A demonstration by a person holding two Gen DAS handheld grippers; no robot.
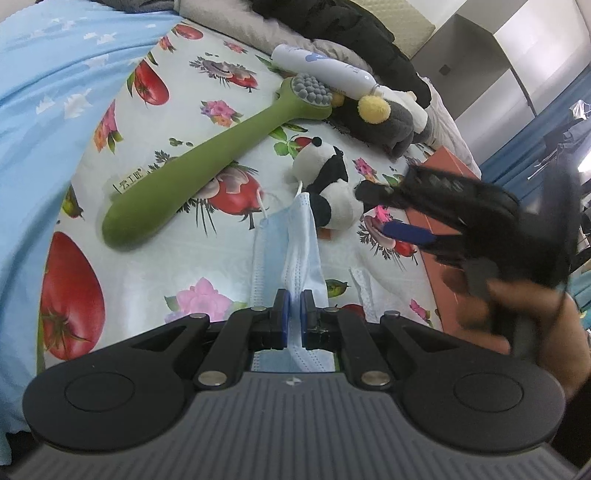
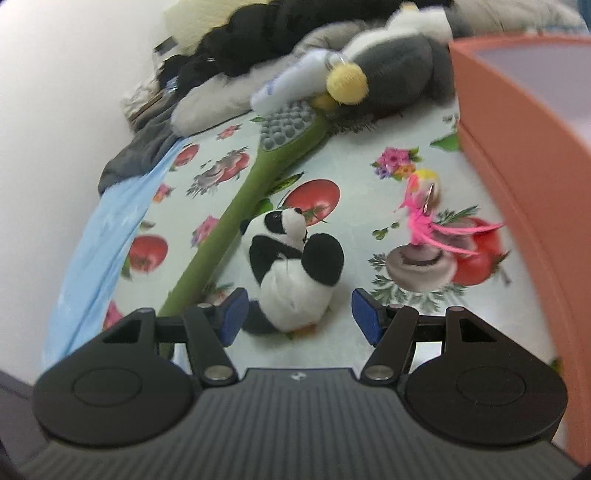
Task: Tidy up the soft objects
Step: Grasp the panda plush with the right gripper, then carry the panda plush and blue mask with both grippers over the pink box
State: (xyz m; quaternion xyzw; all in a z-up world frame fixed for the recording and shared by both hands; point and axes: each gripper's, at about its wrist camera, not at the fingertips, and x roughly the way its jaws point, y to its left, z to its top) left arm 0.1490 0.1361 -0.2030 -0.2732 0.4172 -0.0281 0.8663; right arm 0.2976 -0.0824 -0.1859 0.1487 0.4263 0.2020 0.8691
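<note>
- Left gripper (image 1: 294, 317): blue pads pressed together on a light blue face mask (image 1: 291, 254); the mask hangs from the pinch, its far end with a white ear loop lying by the panda toy.
- Right gripper (image 2: 299, 314): jaws spread, nothing pinched; the panda toy (image 2: 295, 273) sits on the cloth between the two blue pads (image 2: 232, 310) without touching them. In the left view this gripper (image 1: 373, 206) shows blurred on the right, held by a hand (image 1: 524, 317), its tips just beside the panda (image 1: 328, 188).
- Panda toy: small, black and white, resting on the cloth near the middle of the bed.
- White mask (image 1: 364, 291): a second one, flat on the cloth just right of the blue mask.
- Pink feather toy (image 2: 424, 218): pink plumes with a small yellow and pale ball on top, right of the panda and near the box.
- Box (image 2: 524, 155): salmon-orange, open-topped, at the right edge of the cloth.
- Green massage stick (image 1: 207, 162): long handle, grey knobbed head, lying slantwise left of the panda.
- White bottle (image 1: 325, 70): lying beyond the stick's head, touching the grey plush.
- Grey plush (image 1: 388, 122): larger toy with a yellow pompom, at the far side.
- Cloth (image 1: 207, 258): printed with tomatoes, mushrooms and flowers, covering the bed.
- Blue sheet (image 1: 44, 122): plain, along the left side.
- Black garment (image 1: 351, 29): heaped at the far end.
</note>
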